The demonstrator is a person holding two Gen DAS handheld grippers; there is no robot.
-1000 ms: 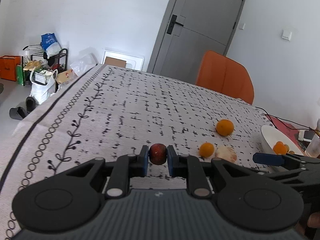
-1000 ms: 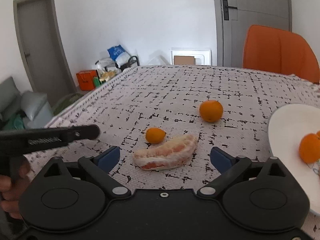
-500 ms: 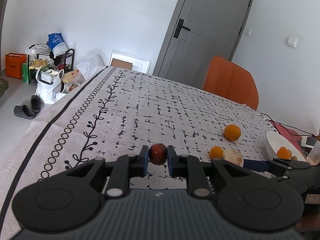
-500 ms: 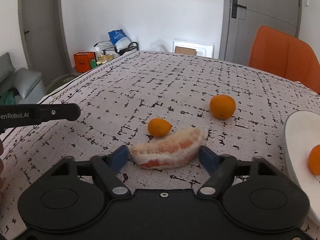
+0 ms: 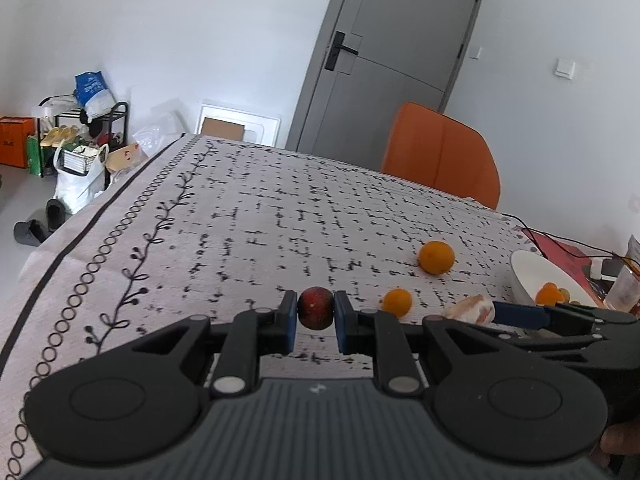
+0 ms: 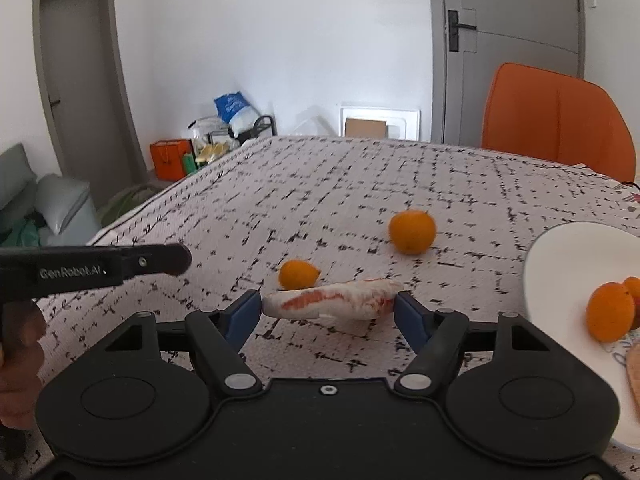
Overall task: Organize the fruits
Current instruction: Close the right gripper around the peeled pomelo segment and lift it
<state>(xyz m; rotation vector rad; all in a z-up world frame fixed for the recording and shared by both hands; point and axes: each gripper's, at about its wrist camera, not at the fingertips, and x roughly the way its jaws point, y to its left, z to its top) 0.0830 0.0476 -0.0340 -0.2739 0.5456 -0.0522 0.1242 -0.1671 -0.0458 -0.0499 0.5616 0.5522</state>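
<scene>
Pink-white pomelo segment point(image 6: 332, 304) spans right gripper point(image 6: 328, 312); jaws have just been closing, blue pads at both tips, segment apparently lifted off desk point(image 6: 320, 184). Left gripper point(image 5: 316, 320) clamps dark red fruit point(image 5: 315, 308). Risk: soft segment buckles or slips from end-on hold, falls short of bowl. White bowl point(image 6: 560, 248) at right holds orange fruit point(image 6: 610, 312). Two oranges point(image 6: 412, 231) loose on desk.

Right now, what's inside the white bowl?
The bowl holds an orange fruit with another partly hidden behind it, plus the edge of something tan at the frame's border. The rest is cut off.
</scene>
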